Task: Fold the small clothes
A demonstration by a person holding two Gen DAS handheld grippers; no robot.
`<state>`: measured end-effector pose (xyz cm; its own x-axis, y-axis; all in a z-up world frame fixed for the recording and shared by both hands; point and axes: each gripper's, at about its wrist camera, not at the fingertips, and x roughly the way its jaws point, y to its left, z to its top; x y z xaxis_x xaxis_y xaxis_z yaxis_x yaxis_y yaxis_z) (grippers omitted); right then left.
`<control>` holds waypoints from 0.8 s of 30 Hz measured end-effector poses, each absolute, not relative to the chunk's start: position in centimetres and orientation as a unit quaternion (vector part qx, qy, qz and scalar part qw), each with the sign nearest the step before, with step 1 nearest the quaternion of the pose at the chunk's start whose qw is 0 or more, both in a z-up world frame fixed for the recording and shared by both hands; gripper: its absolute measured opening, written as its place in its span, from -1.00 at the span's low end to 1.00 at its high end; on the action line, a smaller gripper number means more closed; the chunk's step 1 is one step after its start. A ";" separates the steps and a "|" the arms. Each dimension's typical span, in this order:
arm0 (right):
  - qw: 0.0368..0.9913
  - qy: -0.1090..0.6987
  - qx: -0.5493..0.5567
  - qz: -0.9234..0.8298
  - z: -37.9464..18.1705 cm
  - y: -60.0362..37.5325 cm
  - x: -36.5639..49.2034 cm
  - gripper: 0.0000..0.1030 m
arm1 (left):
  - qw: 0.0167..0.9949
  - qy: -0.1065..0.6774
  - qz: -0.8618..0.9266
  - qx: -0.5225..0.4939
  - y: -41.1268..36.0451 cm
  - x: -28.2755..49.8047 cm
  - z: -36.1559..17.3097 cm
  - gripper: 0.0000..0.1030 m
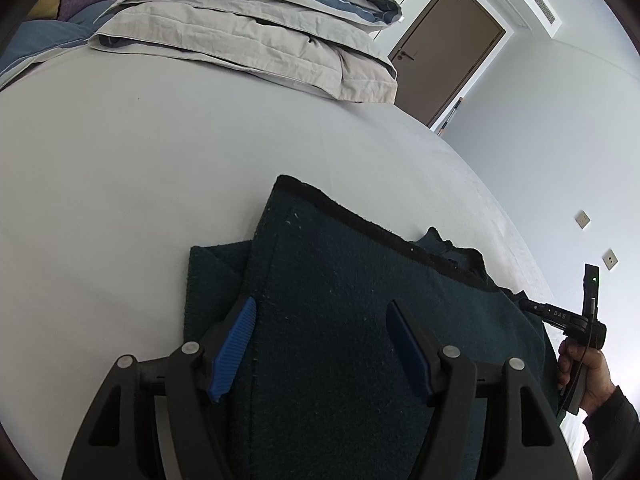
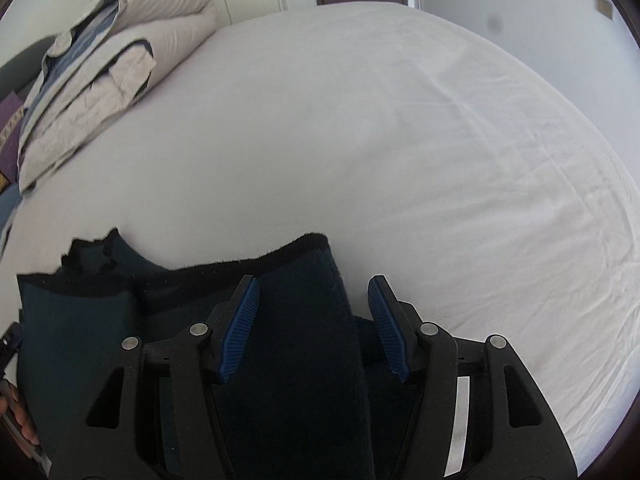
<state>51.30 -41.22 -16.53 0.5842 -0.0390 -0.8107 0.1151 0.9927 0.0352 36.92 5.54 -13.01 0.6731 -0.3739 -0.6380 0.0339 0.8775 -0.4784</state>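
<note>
A dark teal fleece garment (image 1: pixel 360 320) with a black hem lies partly folded on the white bed sheet (image 1: pixel 140 200). My left gripper (image 1: pixel 320 304) hovers open over its near part, and the blue pads (image 1: pixel 236 348) do not touch the cloth. In the right wrist view, the garment's folded right edge (image 2: pixel 296 320) runs between the fingers of my right gripper (image 2: pixel 314 284). Those pads (image 2: pixel 386 320) stand apart and do not press on it. A hand (image 1: pixel 584 372) holds the right gripper (image 1: pixel 532 307) at the garment's right side.
Folded grey and blue bedding (image 1: pixel 260 32) is stacked at the far end of the bed, also visible at the far left (image 2: pixel 100 72). A brown door (image 1: pixel 444 52) and a wall with sockets (image 1: pixel 582 220) lie beyond the bed's right edge. White sheet (image 2: pixel 440 160) stretches ahead.
</note>
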 end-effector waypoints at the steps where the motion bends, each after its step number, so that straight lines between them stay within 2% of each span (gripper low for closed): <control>1: 0.890 0.453 0.027 -0.045 -16.6 -40.6 51.5 -0.57 | 0.888 0.387 -0.115 -0.219 5.5 36.9 -13.0 0.37; 3: 0.893 0.444 0.018 -0.067 -16.2 -40.4 51.6 -0.91 | 0.888 0.387 -0.115 -0.219 5.5 36.9 -13.0 0.37; 12: 0.888 0.420 0.142 -0.120 -17.1 -45.6 50.3 -0.92 | 0.887 0.386 -0.117 -0.223 5.5 36.9 -13.2 0.37; 18: 0.889 0.416 0.150 -0.118 -17.7 -46.1 50.2 -0.91 | 0.888 0.386 -0.118 -0.223 5.5 36.9 -13.2 0.37; 20: 0.888 0.406 0.182 -0.121 -17.2 -47.1 49.3 -0.76 | 0.887 0.386 -0.118 -0.223 5.5 36.9 -13.2 0.37; 22: 0.889 0.385 0.202 -0.143 -15.9 -48.1 47.7 -0.39 | 0.887 0.386 -0.118 -0.222 5.5 36.9 -13.2 0.37; 24: 0.897 0.352 0.220 -0.153 -14.4 -48.8 45.4 -0.31 | 0.888 0.386 -0.119 -0.221 5.5 36.9 -13.2 0.39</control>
<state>45.35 -48.77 -14.40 0.7058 -0.1192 -0.6983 0.4286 0.8567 0.2870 36.91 5.53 -13.18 0.6736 -0.3813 -0.6331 0.0395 0.8740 -0.4844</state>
